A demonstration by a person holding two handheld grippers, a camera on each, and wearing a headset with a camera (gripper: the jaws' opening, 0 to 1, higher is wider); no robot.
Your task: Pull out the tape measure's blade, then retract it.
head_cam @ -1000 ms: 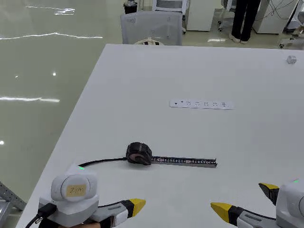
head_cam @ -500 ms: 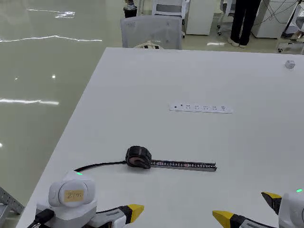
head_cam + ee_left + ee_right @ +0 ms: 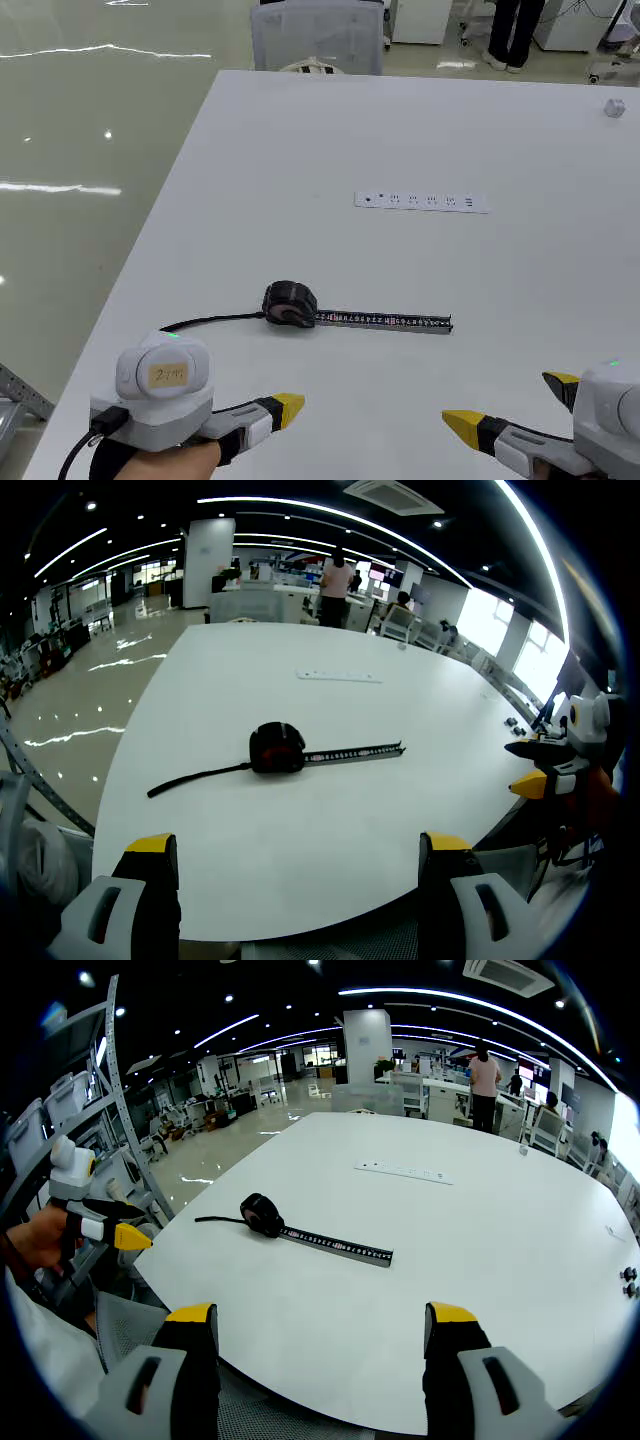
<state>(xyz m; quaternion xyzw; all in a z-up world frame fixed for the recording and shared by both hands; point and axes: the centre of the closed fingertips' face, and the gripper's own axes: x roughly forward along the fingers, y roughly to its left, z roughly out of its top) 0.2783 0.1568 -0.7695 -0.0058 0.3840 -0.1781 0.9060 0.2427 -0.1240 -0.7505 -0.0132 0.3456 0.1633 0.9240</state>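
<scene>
Your left claw (image 3: pixel 298 846) and right claw (image 3: pixel 318 1316) are wide apart, holding nothing. The tape measure (image 3: pixel 277 748) lies ahead on the tabletop (image 3: pixel 400 130), blade (image 3: pixel 385 322) pointing right; its case (image 3: pixel 291 303) seems nearer your left claw.

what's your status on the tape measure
Left gripper and right gripper open, empty. Tape measure on table, blade part out. Power strip beyond it, not in the way.

A wide white bench (image 3: pixel 300 150) is sitting on a glossy, pale floor (image 3: pixel 90 120) that is reflecting streaks of light. A grey chair (image 3: pixel 318 35) is standing at the bench's far edge. Curved ceiling light strips (image 3: pixel 300 502) are glowing overhead. Windows (image 3: pixel 525 645) are letting in daylight along one side.
</scene>
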